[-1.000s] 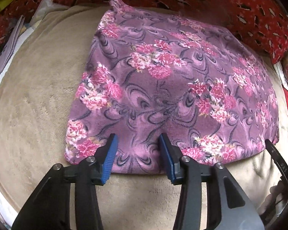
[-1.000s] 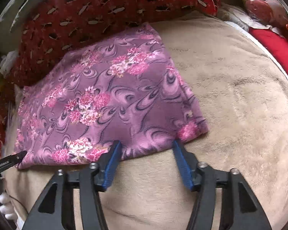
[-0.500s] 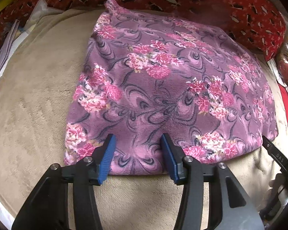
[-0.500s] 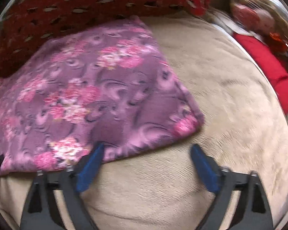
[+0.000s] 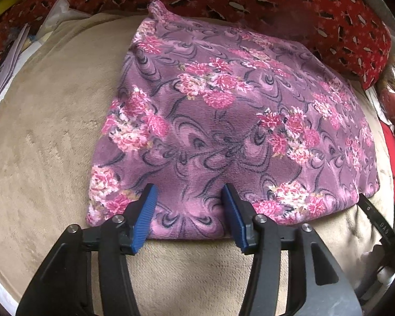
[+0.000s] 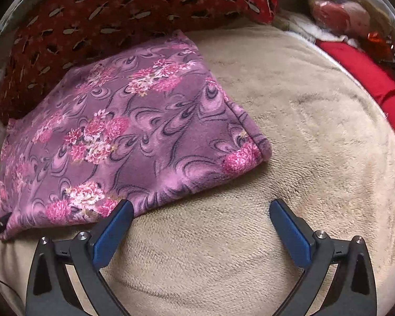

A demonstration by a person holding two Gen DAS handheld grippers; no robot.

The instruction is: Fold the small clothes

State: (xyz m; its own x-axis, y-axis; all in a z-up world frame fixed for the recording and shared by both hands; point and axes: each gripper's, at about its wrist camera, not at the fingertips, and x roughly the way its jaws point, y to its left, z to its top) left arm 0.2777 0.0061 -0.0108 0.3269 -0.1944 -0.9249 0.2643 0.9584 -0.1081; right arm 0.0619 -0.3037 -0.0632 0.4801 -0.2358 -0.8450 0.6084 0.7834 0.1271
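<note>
Since a second ago my right gripper [image 6: 201,213] has spread its blue-padded jaws much wider and slid off toward the near right corner of the folded purple fleece garment with pink flower print [image 6: 123,131]; its left pad now just overlaps the garment's near edge while the right pad hangs over bare plush, nothing between them. My left gripper [image 5: 188,205] has barely changed: jaws parted at about the same moderate gap, both blue pads [image 5: 144,218] lying over the garment's near hem, gripping nothing that I can see. The garment itself stays where it was, folded flat on the beige plush blanket [image 5: 44,137], its far edge against the red patterned cushion [image 5: 289,2], now slightly nearer in the left view. No containers show; off the blanket's right side lies a bright red cloth [image 6: 368,79], and a stack of papers [image 5: 5,60] sits at the left rim
</note>
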